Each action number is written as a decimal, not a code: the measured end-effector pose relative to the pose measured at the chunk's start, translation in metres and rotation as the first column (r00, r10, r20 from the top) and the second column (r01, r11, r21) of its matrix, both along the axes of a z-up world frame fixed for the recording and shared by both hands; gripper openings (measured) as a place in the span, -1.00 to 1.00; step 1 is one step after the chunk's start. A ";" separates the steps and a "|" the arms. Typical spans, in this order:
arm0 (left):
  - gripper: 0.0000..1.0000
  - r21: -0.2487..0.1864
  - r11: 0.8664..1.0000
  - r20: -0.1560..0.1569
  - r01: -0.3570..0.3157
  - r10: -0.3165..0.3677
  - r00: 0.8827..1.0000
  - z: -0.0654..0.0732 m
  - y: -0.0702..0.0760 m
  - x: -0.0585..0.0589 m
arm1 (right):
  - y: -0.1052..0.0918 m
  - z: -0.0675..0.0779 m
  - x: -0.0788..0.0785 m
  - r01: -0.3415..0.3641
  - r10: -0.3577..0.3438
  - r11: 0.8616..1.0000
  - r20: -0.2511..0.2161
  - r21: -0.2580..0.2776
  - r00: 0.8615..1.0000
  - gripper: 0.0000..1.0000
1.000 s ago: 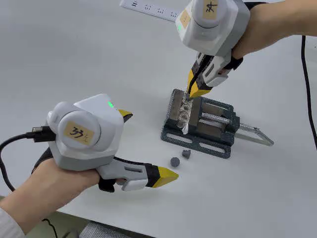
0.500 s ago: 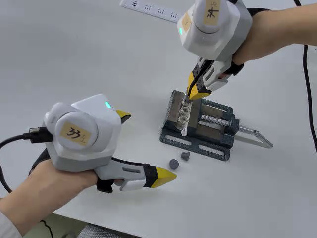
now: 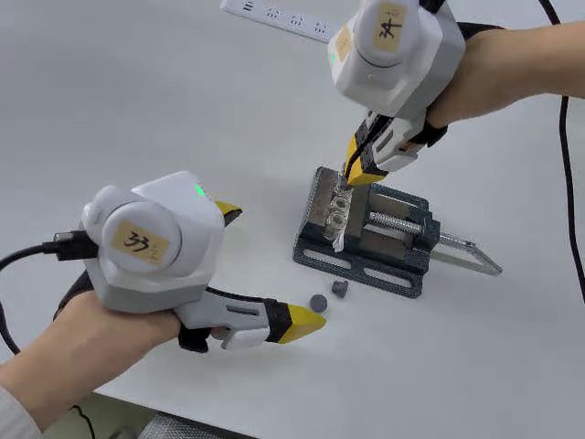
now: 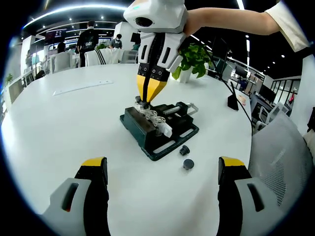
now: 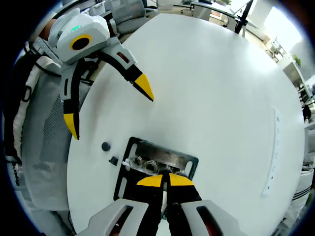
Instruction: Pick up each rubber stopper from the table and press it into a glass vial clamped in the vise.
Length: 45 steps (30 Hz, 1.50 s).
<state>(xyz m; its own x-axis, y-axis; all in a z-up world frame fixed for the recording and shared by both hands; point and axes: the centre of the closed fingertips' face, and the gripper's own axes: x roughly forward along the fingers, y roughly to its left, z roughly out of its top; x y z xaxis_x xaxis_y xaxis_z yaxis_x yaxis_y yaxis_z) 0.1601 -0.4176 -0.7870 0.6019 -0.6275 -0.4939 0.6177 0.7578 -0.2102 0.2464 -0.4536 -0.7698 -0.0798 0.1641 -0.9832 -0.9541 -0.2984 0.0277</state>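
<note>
Right claw (image 3: 353, 176), yellow tips pressed together, points down onto the end vial of the row of glass vials (image 3: 335, 219) clamped in the vise (image 3: 388, 251); whether anything sits between the tips cannot be told. Left claw (image 3: 267, 266) is spread wide and holds nothing, low over the tabletop (image 3: 137, 110) and well apart from the vise. A rubber stopper (image 3: 318, 302) and a second stopper (image 3: 339, 290) lie loose on the tabletop just beside the near edge of the vise base, close together, near the left claw's lower tip, and a power strip (image 3: 274, 14) lies at the far edge.
</note>
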 end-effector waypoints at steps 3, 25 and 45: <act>0.85 0.003 1.000 0.002 0.003 -0.003 1.000 0.000 -0.001 0.000 | 0.000 -0.001 0.001 -0.010 0.010 1.000 0.011 -0.005 1.000 -1.00; 0.84 0.002 1.000 0.006 -0.012 0.012 1.000 0.002 0.002 0.001 | -0.004 0.000 -0.002 0.044 -0.045 0.999 0.021 0.024 0.999 -1.00; 0.83 -0.001 1.000 0.003 -0.014 0.014 1.000 0.001 0.002 0.003 | -0.001 -0.003 -0.001 0.026 -0.023 0.999 0.073 -0.047 0.997 -1.00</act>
<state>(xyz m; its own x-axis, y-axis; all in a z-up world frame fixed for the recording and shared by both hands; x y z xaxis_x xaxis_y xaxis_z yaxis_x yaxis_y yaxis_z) 0.1633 -0.4161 -0.7865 0.6122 -0.6193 -0.4917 0.6074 0.7664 -0.2091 0.2456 -0.4542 -0.7726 -0.0052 0.1173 -0.9931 -0.9611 -0.2750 -0.0275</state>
